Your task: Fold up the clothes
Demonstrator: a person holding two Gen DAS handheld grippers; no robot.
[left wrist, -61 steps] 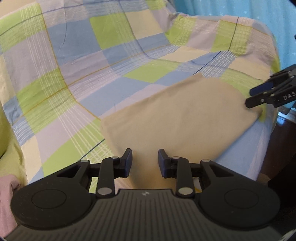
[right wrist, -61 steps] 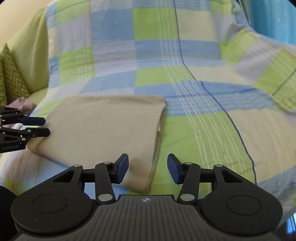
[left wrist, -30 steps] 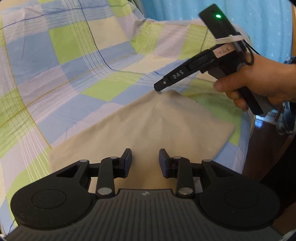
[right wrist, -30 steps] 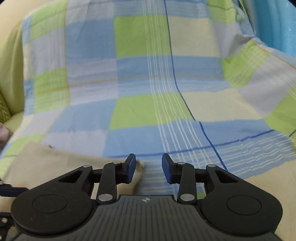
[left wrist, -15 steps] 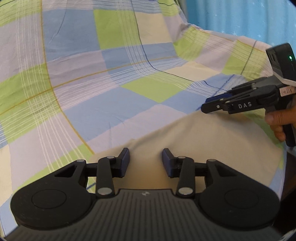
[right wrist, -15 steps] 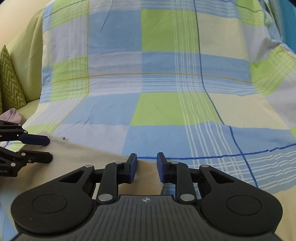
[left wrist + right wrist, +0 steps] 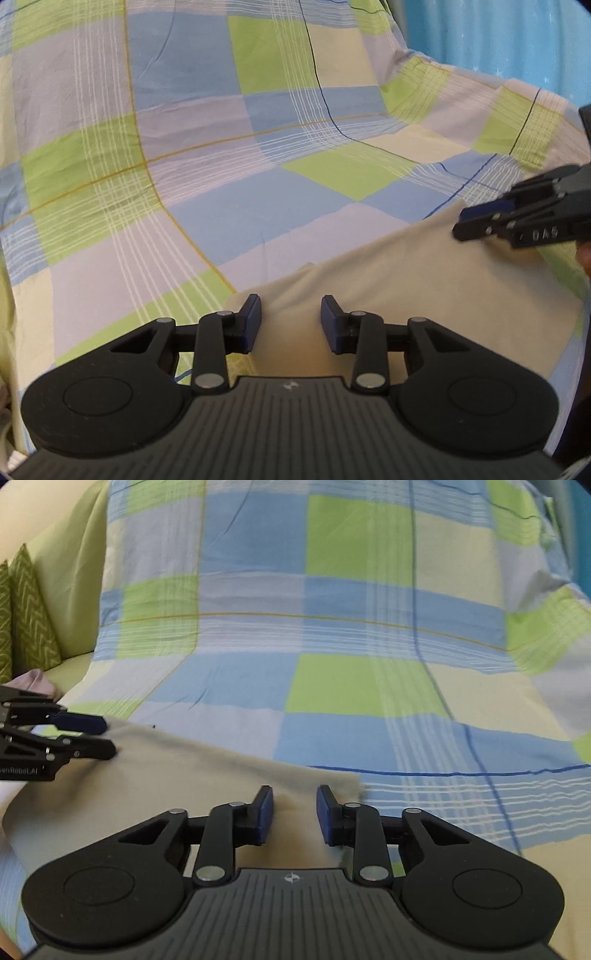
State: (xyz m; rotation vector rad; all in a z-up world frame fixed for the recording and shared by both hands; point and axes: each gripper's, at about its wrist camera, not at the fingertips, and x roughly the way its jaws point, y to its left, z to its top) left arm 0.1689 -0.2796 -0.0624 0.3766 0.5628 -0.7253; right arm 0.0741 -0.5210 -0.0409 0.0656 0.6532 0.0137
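a folded beige garment [image 7: 424, 295] lies flat on a checked sheet [image 7: 221, 147] of blue, green, pale yellow and lilac squares that is draped over a sofa. in the left wrist view the left gripper [image 7: 291, 323] sits low over the near left part of the garment, its two blue-padded fingers spread with a clear gap between them and only beige cloth showing in that gap; nothing is held. its left finger lies close to the garment's left edge, where the cloth meets the sheet. at the right of that view the right gripper [image 7: 480, 221] reaches in over the far right corner of the garment, marked "das" on its side, with a bit of a hand at the frame edge behind it. in the right wrist view the right gripper [image 7: 294, 814] is parted too, a little less widely, hovering over the garment [image 7: 166, 786] close to its far right corner; the fingers grip nothing, and whether they touch the cloth cannot be told. the left gripper [image 7: 105, 738] enters that view from the left, its fingers apart above the garment's left end. behind it, a green cushion [image 7: 33, 620] with a zigzag pattern leans against the sofa's pale green back, and a bit of pinkish cloth [image 7: 37, 681] lies beside it. a blue curtain [image 7: 498, 37] hangs beyond the sofa.
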